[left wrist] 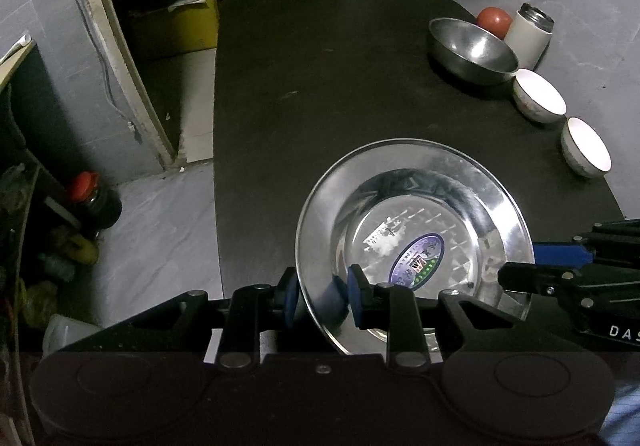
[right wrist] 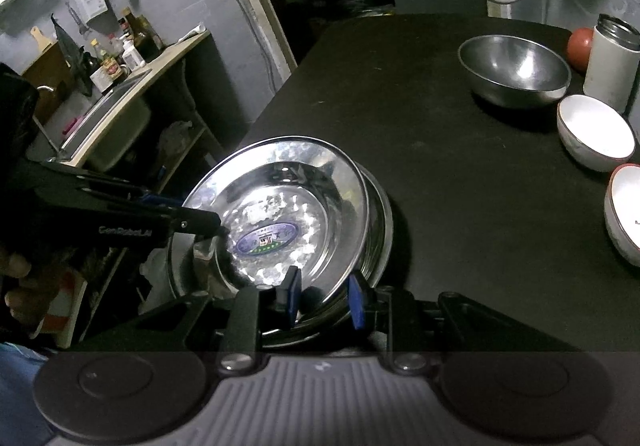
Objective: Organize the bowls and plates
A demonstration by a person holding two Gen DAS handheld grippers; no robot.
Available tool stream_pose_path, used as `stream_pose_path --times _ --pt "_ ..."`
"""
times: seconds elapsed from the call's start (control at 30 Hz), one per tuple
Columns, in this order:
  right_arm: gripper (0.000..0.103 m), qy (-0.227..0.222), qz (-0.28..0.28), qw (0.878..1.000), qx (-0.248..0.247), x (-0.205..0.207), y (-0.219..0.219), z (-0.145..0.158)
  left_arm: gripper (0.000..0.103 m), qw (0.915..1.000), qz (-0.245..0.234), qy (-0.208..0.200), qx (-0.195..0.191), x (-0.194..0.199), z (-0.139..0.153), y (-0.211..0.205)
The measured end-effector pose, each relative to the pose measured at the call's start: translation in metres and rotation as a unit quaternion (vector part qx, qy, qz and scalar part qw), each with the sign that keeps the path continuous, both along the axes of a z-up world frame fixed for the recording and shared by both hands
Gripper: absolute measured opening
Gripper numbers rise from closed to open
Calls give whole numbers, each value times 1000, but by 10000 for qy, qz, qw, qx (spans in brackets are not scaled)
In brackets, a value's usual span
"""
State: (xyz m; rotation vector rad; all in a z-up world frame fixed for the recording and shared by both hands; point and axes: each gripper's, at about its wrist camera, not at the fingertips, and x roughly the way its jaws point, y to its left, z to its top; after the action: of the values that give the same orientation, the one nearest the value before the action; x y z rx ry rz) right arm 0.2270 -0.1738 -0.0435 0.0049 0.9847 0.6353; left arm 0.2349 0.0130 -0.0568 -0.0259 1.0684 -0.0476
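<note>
Clearly both tools pinched shiny steel plate [left wrist: 416,230] by thin rim: left tool [left wrist: 324,298] near edge, right tool [right wrist: 324,300] other side. Plate looked light, stiff, slippery; rim best hold.

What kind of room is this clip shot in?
Probably a home kitchen or utility corner: a counter with a sink and sauce bottles, and a black table holding a steel plate and bowls.

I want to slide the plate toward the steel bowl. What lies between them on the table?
Nothing: in the right wrist view, bare black table separates the plate from the steel bowl.
</note>
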Motion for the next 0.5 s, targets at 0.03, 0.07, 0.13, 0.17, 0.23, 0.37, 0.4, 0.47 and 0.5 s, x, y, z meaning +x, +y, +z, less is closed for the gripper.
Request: stream_pose_path --times 0.03,0.07,0.13,0.17,0.23,0.37,0.4,0.47,0.5 --pt "28 0 5 10000 -3 0 1 0 29 10000 -4 9 23 0 -1 -1" --pt "28 1 11 10000 -6 0 2 0 29 10000 -9 21 40 1 -1 0" --pt "28 -6 15 10000 -23 0 3 1 30 10000 -9 39 43 1 -2 0" --pt "28 -6 13 10000 -25 0 3 1 30 10000 -7 43 40 1 -2 0" --pt "28 -6 12 10000 -26 0 3 1 30 10000 -11 48 45 2 -3 0" --pt "28 -4 1 10000 -30 0 4 0 30 9999 -29 78 77 3 -5 -1" --pt "28 -2 -5 10000 -33 0 4 0 30 9999 -28 87 74 4 -5 -2" --pt "28 2 -18 10000 -41 0 6 0 30 9999 -19 96 60 5 -7 -2" --pt "28 6 -21 10000 -43 0 6 0 30 9999 -17 100 57 5 -7 -2"
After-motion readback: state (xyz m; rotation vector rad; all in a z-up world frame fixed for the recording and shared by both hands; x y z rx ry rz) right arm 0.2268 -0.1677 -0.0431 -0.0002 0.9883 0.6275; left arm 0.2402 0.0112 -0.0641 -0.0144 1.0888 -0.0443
